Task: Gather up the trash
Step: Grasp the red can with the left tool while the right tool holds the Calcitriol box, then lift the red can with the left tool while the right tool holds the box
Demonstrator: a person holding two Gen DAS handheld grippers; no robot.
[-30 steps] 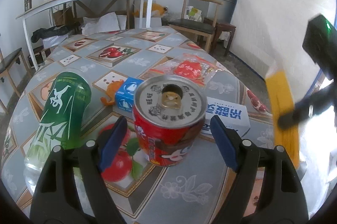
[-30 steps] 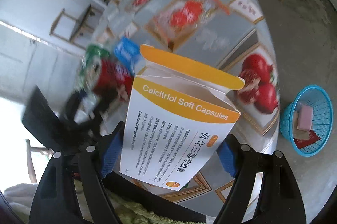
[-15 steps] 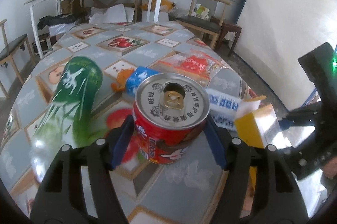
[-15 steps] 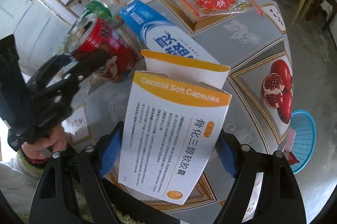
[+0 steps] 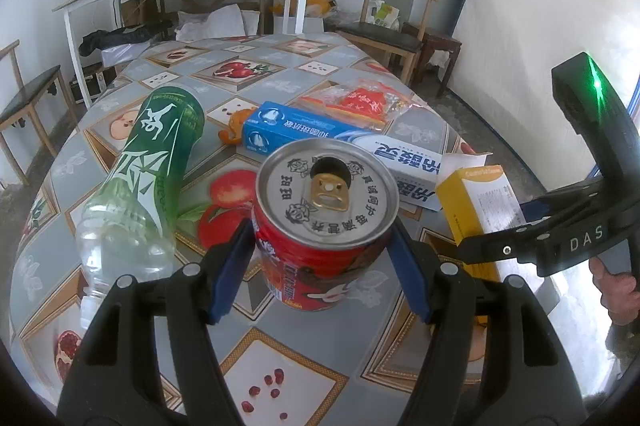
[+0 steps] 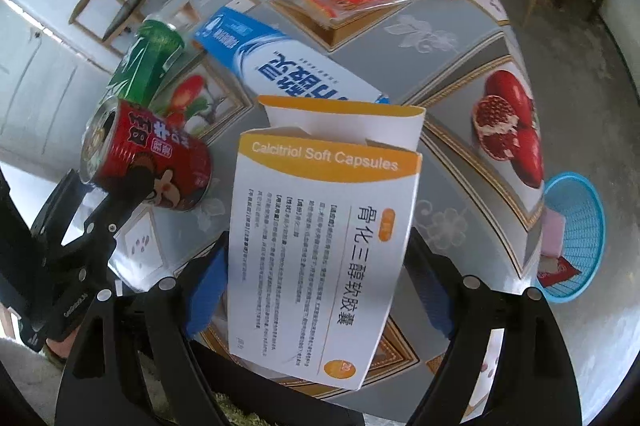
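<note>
A red drink can stands upright on the patterned table, and my left gripper is shut on it, blue pads pressed to both sides. The can and that gripper also show at the left of the right wrist view. A white and yellow capsule box sits between the jaws of my right gripper, which are opening. Its left edge leans on the left pad and a narrow gap shows at the right pad. The box hangs by the table's right edge.
A green-labelled plastic bottle lies left of the can. A blue and white toothpaste box, orange peel and a red snack packet lie behind it. A blue basket holding scraps stands on the floor by the table. Chairs and a shelf stand beyond.
My left gripper's jaws have closed from wide around the red can onto its sides. The right gripper has brought the capsule box in over the table's right edge, and the box sits looser.
</note>
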